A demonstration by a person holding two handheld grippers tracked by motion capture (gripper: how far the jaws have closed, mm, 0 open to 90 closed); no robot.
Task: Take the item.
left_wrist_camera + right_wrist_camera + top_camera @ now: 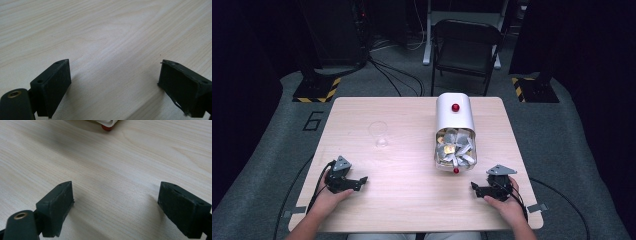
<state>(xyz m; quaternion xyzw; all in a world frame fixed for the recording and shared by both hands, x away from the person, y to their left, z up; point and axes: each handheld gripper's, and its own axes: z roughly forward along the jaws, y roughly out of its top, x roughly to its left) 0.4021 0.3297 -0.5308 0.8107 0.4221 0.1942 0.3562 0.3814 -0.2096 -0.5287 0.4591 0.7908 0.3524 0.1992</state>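
A pale wooden table (412, 190) with fine, straight grain and rounded corners carries a white, round-ended canister (454, 112) lying on its side towards the far right, a small red knob (455, 107) on its smooth upper face. Its clear open end (455, 149) faces the person and is packed with crumpled, silvery wrapped pieces (457, 152), a few showing yellow; what they are cannot be told from the high view. A second red knob (456, 170) sits at the container's near rim, touching the tabletop, and shows again at the top edge of the right gripper view (107, 127). To the left of the canister, well apart from it, stands a clear stemmed glass (380, 133), faint against the wood and seemingly empty. The left gripper (357, 181) rests in a hand at the near left of the table, its matte black, blocky jaws spread wide with bare wood between them (113, 82). The right gripper (478, 188) lies at the near right, just in front of the canister's open end, its jaws likewise parted and holding nothing, their flat rubbery pads (61, 206) facing each other across the grain. Each gripper bears a grey three-cornered plate (342, 163) on top and trails a dark cable (319, 182) off the near edge.
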